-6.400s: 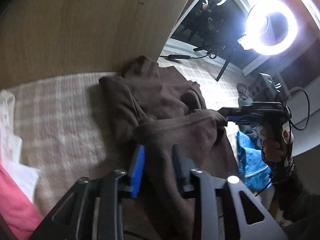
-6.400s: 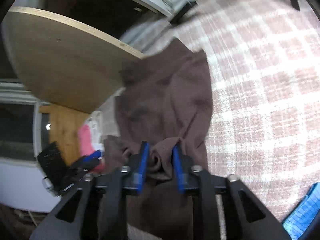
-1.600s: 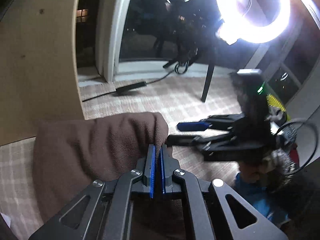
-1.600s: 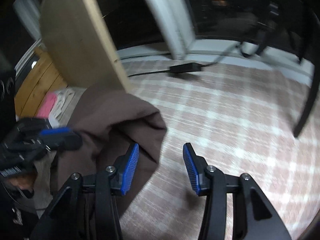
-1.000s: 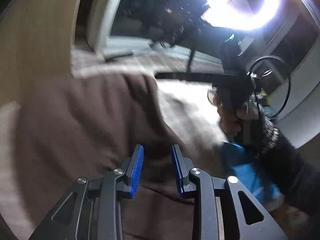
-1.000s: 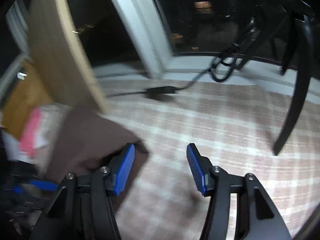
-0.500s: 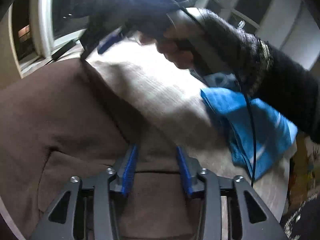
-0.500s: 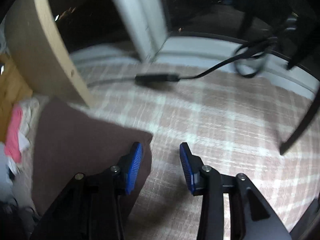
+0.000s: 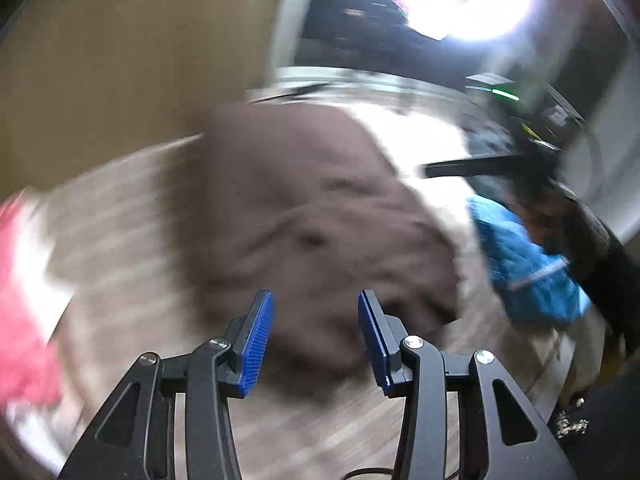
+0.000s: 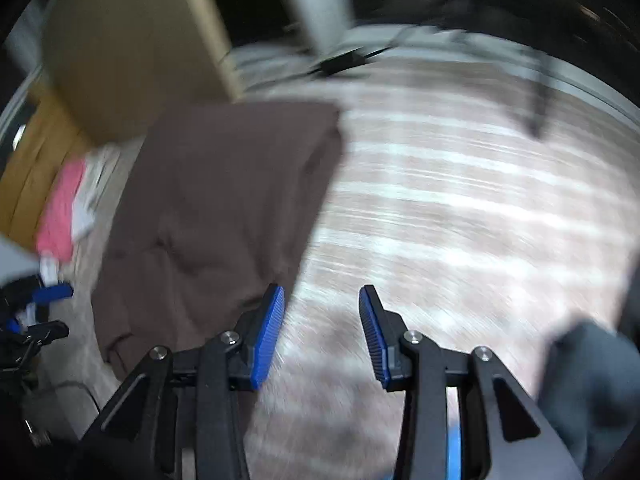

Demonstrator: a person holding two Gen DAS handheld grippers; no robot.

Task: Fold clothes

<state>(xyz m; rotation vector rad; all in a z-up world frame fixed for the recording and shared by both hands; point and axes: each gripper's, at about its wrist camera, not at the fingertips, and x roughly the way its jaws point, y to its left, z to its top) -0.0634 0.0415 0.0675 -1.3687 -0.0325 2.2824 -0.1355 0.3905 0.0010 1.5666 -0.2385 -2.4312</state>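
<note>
Plaid rug (image 10: pixel 460 200) w/ brown garment (image 9: pixel 312 216), wood panel (image 9: pixel 120 60), both claws spread, empty.

Garment (image 9: pixel 304 216): plain brown. Rug (image 10: pixel 460 208): pinkish-beige with a pale checked pattern. Fingers (image 9: pixel 258 338): black with blue ribbed faces. Cloth, left (image 10: pixel 60 212): pink. Cloth, right (image 9: pixel 524 264): bright blue.

Folded brown fleece garment (image 9: pixel 316 216) lies on checked woven rug (image 10: pixel 460 208); pink cloth (image 9: pixel 20 280) left, blue padded garment (image 9: pixel 520 268) right; tan wooden board (image 9: pixel 132 48) behind.
</note>
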